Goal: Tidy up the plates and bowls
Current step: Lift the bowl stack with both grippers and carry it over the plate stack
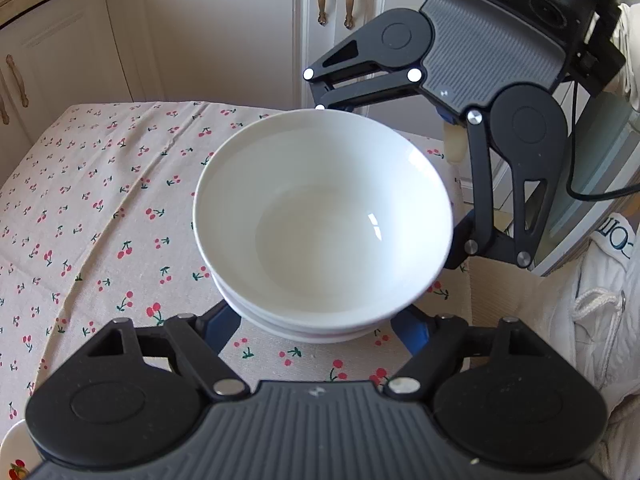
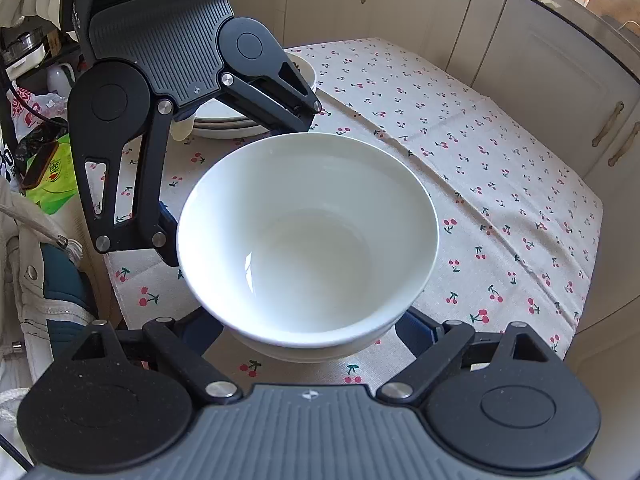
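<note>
A stack of white bowls (image 1: 320,220) (image 2: 308,240) stands on the cherry-print tablecloth (image 1: 100,200) (image 2: 500,180). The top bowl is nested in a lower bowl (image 1: 304,334) (image 2: 316,350). My left gripper (image 1: 320,308) (image 2: 240,184) and right gripper (image 2: 310,320) (image 1: 388,182) face each other across the stack. Each one's blue fingers (image 1: 222,328) (image 2: 416,332) reach in under the top bowl's rim and lie against the stack's sides. The rim hides the pads. The left jaws stand slightly narrower than the right.
White plates (image 2: 228,120) are stacked on the table behind my left gripper. A patterned plate's edge (image 1: 12,460) shows at the near corner. Cream cabinets (image 1: 220,32) (image 2: 540,80) ring the table. A green packet (image 2: 52,176) and a person's white garment (image 1: 600,320) lie beside it.
</note>
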`<state>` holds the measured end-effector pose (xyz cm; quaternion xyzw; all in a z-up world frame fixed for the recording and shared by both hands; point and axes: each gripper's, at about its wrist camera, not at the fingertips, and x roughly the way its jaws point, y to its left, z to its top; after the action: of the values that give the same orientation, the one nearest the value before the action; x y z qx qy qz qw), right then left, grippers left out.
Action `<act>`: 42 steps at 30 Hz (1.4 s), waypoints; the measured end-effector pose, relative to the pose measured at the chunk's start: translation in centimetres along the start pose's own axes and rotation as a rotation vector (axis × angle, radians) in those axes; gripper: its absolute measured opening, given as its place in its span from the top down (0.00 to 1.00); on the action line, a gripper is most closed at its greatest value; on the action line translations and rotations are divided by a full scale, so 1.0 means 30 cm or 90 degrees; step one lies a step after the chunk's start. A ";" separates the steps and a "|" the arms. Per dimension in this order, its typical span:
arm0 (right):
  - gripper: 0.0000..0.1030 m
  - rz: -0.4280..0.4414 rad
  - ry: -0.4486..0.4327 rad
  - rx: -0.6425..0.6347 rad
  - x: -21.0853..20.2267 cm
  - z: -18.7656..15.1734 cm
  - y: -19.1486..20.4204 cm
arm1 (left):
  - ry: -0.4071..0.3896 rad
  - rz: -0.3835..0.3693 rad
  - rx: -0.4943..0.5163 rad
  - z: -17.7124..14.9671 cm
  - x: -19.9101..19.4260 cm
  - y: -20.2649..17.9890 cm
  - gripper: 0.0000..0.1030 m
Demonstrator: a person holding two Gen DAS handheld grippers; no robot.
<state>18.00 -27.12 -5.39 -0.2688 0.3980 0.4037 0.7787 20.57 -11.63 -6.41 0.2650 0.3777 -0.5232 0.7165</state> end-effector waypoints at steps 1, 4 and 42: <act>0.08 -0.002 0.000 -0.003 -0.002 0.002 0.003 | -0.002 0.001 0.000 -0.001 -0.004 0.000 0.21; 0.08 -0.007 -0.002 -0.013 -0.011 0.014 0.013 | -0.006 0.008 -0.003 -0.004 -0.022 -0.005 0.21; 0.08 0.047 -0.031 -0.248 0.234 0.609 0.231 | -0.045 0.195 -0.164 -0.419 -0.469 0.130 0.21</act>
<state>22.03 -7.03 -2.10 -0.3900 0.3029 0.5076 0.7061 18.61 7.06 -2.15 0.2067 0.3717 -0.3645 0.8284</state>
